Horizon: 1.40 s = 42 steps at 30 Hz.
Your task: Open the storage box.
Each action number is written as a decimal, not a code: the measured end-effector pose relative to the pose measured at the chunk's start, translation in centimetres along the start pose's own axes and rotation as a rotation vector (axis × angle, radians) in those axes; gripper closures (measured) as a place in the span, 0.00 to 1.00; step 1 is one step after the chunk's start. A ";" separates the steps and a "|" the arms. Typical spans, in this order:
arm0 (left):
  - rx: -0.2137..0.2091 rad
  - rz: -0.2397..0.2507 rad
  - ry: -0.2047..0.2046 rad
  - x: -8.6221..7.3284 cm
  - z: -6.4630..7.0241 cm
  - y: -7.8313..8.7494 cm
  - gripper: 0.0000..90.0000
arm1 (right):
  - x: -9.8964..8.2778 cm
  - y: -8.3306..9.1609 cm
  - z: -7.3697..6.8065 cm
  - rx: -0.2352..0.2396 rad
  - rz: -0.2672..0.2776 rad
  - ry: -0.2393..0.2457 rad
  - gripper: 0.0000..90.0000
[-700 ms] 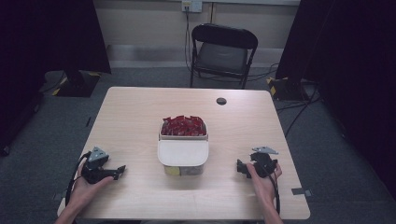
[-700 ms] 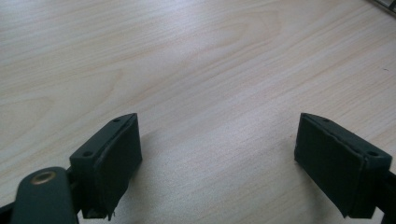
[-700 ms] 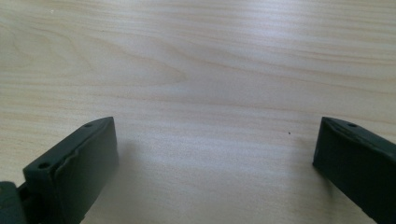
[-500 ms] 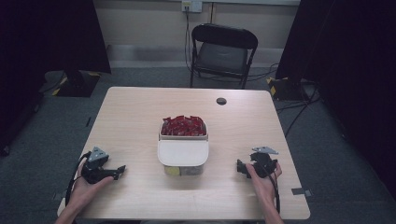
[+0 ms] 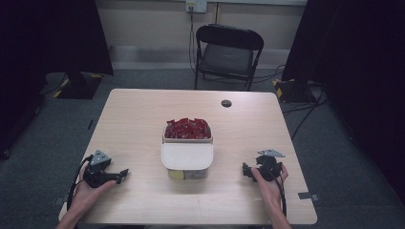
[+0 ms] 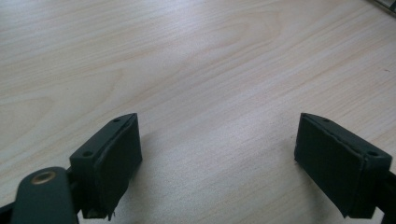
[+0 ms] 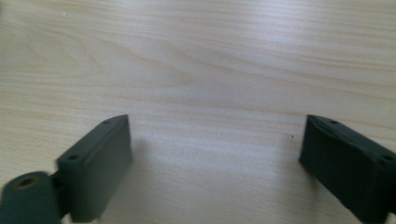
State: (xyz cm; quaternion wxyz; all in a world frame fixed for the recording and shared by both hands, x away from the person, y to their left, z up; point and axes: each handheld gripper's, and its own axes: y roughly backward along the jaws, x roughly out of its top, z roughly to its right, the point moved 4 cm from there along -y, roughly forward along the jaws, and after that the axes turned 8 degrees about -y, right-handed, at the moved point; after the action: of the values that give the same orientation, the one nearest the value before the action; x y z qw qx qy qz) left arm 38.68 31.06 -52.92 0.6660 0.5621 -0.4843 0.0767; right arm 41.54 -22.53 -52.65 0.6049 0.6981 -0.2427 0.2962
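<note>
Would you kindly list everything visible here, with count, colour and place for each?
table: one, light wood, centre of the high view.
container: one, white lid and clear sides, middle of the table, near half.
red packets: a heap, count unclear, red, in an open tub touching the container's far side.
round grommet: one, black, far part of the table.
folding chair: one, black, beyond the table.
wall socket: one, white, on the wall behind the chair.
left gripper: one, black, near left of the table, jaws open on nothing.
right gripper: one, black, near right, jaws open on nothing.
</note>
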 end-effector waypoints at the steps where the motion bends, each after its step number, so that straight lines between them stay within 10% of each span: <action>1: 0.002 0.000 -0.001 0.0 0.0 0.0 0.16 | 0.0 0.1 0.0 0.002 0.003 0.000 0.16; 23: 0.004 0.002 0.008 0.1 0.0 -0.2 0.16 | 1.5 2.2 -2.9 0.208 0.040 0.027 0.19; 42: 0.004 0.001 0.005 0.1 0.0 -0.2 0.16 | 1.7 5.5 -9.3 0.442 0.088 0.163 0.16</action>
State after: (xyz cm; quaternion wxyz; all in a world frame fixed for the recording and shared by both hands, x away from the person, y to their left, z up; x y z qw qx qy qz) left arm 38.87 30.98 -52.92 0.6661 0.5632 -0.4826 0.0793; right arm 37.84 -14.13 -46.74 0.4415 0.7762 -0.1524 0.4236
